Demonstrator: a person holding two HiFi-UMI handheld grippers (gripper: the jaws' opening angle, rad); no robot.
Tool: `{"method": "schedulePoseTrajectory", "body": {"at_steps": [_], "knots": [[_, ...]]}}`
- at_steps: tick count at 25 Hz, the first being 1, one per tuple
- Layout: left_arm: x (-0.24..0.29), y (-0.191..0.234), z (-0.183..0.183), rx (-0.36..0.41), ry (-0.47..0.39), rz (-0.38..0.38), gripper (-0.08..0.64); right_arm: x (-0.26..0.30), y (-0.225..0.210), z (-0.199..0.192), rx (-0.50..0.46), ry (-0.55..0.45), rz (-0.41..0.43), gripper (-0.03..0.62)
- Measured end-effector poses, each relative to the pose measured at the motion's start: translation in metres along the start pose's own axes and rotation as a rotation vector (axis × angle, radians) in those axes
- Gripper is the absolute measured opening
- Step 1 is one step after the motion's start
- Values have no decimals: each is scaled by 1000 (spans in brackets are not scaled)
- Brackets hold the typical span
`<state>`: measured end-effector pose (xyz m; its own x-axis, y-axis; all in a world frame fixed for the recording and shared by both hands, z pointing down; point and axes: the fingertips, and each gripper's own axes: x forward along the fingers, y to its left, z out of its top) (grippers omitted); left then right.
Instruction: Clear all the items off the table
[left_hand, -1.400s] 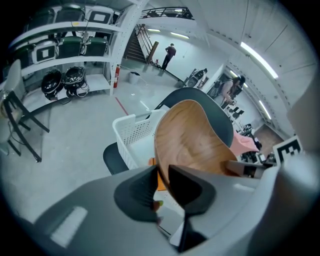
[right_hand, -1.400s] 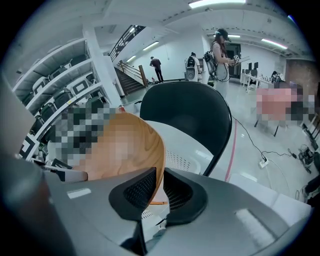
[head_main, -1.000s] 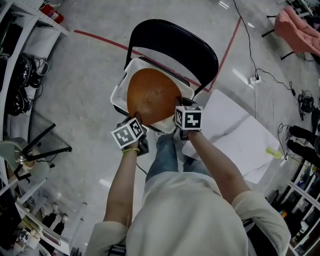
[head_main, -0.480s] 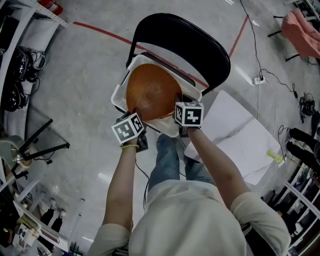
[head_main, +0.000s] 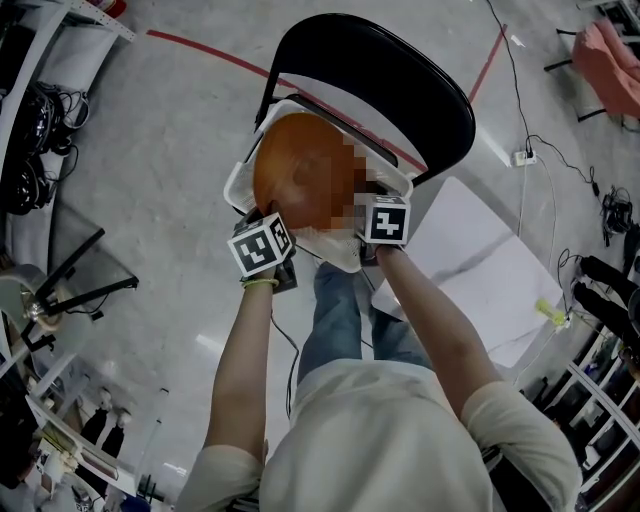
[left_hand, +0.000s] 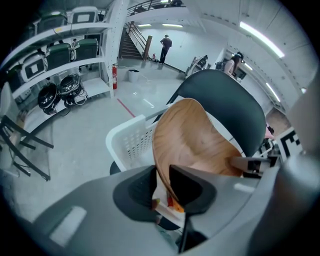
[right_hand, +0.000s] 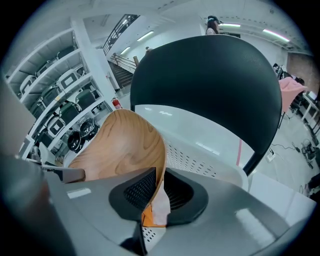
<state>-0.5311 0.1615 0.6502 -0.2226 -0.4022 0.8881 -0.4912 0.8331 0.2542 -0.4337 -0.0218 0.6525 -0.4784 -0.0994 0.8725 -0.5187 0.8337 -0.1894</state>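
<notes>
Head view | wooden tray (head_main: 300, 180) pinched between left gripper (left_hand: 162, 182), right gripper (right_hand: 159, 187) fingers (right_hand: 135, 192)

We wear a pale cream short-sleeved shirt (head_main: 380, 430) and blue jeans (head_main: 335, 315). A thin yellow band (head_main: 259, 284) circles the wrist just behind the left hand-held gripper (left_hand: 162, 187). That one and the right hand-held gripper (right_hand: 157, 192) have smooth grey bodies and black pads (right_hand: 137, 192). Atop each sits a white cube (head_main: 260, 247) printed with black square markers.
</notes>
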Motion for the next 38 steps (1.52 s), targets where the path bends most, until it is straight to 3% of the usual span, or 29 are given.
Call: {"method": "schedulePoseTrajectory", "body": {"at_steps": [3,6,8,13,24,32,38], "knots": [[-1,-3,1,15,-26,2,111,2,4,-2,-44,5,5,61],[-4,-9,3,12,-48,-17,174,0,13,-3,-70,0,49,180],[-5,-11,5,-1,-57,-26,217,-2,15,-1,-52,-15,60,175],[-9,-14,6,30,-55,-30,212,-8,18,4,-74,-36,60,172],[-22,-23,0,21,-64,-48,198,-24,17,1,-80,-52,62,167],[-36,-28,0,35,-76,-47,149,-35,22,0,-88,-63,65,164],[-47,-32,2,39,-93,-21,17,-49,23,1,-99,-74,71,123]]}}
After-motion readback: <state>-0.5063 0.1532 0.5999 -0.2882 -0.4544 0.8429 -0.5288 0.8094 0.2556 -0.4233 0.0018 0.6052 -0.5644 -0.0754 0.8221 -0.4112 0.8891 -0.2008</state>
